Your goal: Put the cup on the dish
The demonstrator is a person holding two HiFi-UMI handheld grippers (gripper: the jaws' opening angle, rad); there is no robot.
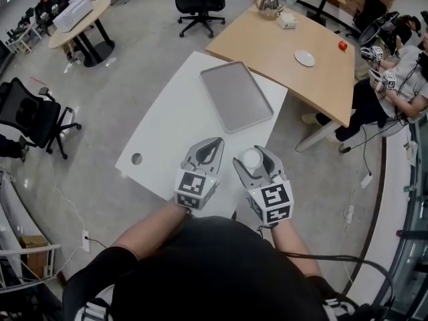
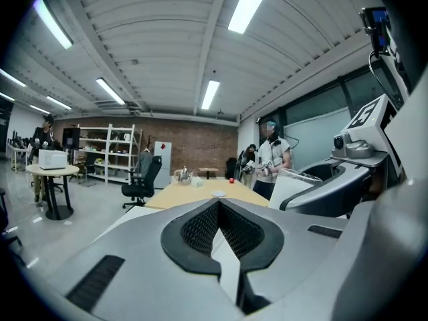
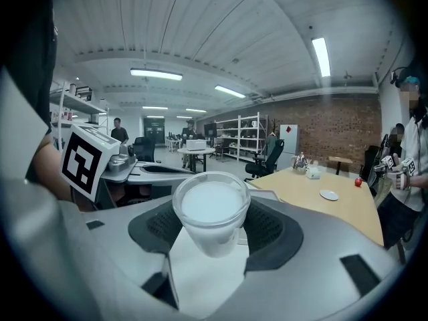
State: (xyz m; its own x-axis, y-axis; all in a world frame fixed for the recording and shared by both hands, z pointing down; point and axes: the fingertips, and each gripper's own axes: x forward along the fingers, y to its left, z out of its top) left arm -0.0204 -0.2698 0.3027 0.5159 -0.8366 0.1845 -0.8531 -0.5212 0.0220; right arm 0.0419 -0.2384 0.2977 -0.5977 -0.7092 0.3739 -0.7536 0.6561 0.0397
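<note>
A small clear plastic cup [image 1: 251, 158] with a white look inside sits upright between the jaws of my right gripper [image 1: 252, 160], which is shut on it. In the right gripper view the cup [image 3: 211, 209] fills the gap between the jaws of the right gripper [image 3: 211, 233]. My left gripper [image 1: 207, 154] is beside it over the near edge of the white table [image 1: 167, 132], shut with nothing in it; in its own view the left gripper [image 2: 217, 209] has its tips touching. The dish [image 1: 305, 58], a small white plate, lies far off on the wooden table [image 1: 267, 52]; the dish [image 3: 328, 194] shows in the right gripper view too.
A grey tray [image 1: 235, 95] lies on the white table's far part. The wooden table also carries a kettle [image 1: 269, 4], a white box [image 1: 288, 20] and a red ball-like thing [image 1: 342, 45]. A seated person [image 1: 394, 79] is at its right end. Office chairs [image 1: 33, 116] stand around.
</note>
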